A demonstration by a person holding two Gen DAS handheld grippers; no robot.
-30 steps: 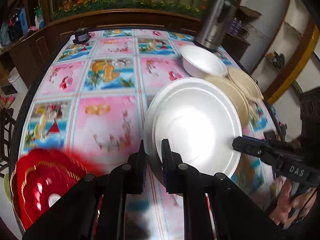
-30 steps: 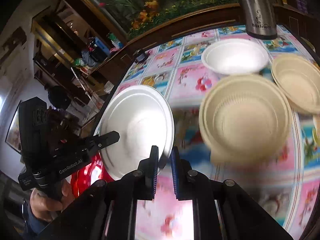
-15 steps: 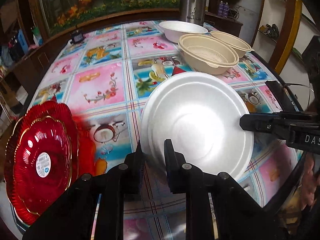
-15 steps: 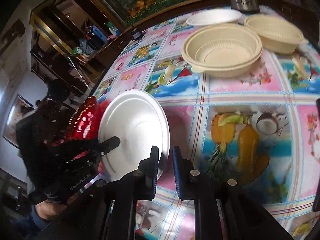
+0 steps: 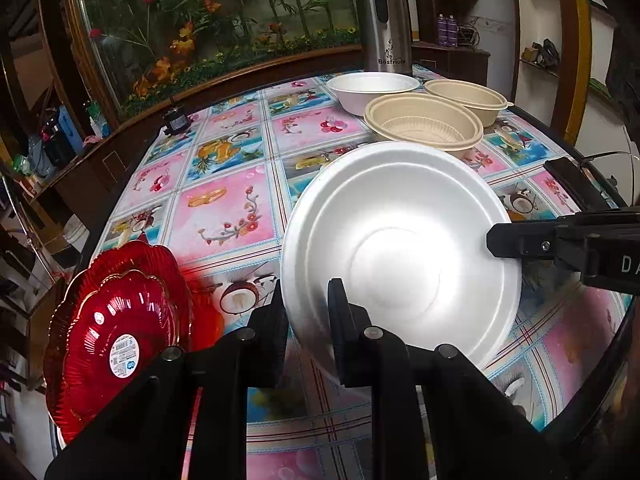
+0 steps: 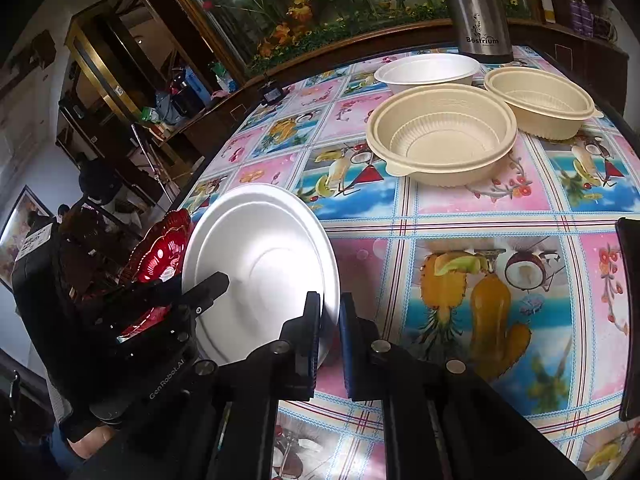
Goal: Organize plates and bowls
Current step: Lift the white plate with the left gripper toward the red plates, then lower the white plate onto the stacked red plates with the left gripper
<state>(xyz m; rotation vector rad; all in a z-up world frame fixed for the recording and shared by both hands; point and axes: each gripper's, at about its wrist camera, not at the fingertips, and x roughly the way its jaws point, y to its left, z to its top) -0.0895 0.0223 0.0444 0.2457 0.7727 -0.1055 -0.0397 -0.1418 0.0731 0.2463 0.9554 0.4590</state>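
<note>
A white foam plate (image 5: pixel 400 256) hangs tilted above the near part of the table, gripped from both sides. My left gripper (image 5: pixel 307 300) is shut on its near-left rim. My right gripper (image 6: pixel 330 308) is closing its jaws on the opposite rim of the white plate (image 6: pixel 260 256), with the rim pinched between the pads. Each gripper shows in the other's view: the right gripper (image 5: pixel 496 240) and the left gripper (image 6: pixel 212 284). Stacked red glass plates (image 5: pixel 120 320) lie at the table's near-left edge, beside the white plate.
Two beige bowls (image 6: pixel 440 132) (image 6: pixel 540 100) and a white bowl (image 6: pixel 428 70) stand at the far right, before a steel thermos (image 6: pixel 476 4). A small black object (image 5: pixel 176 118) sits at the far-left edge. The patterned tablecloth (image 5: pixel 224 216) covers the table.
Both grippers carried the white plate toward the near edge and lower, then stopped. The red plates came fully into the left view; the bowls now lie farther off.
</note>
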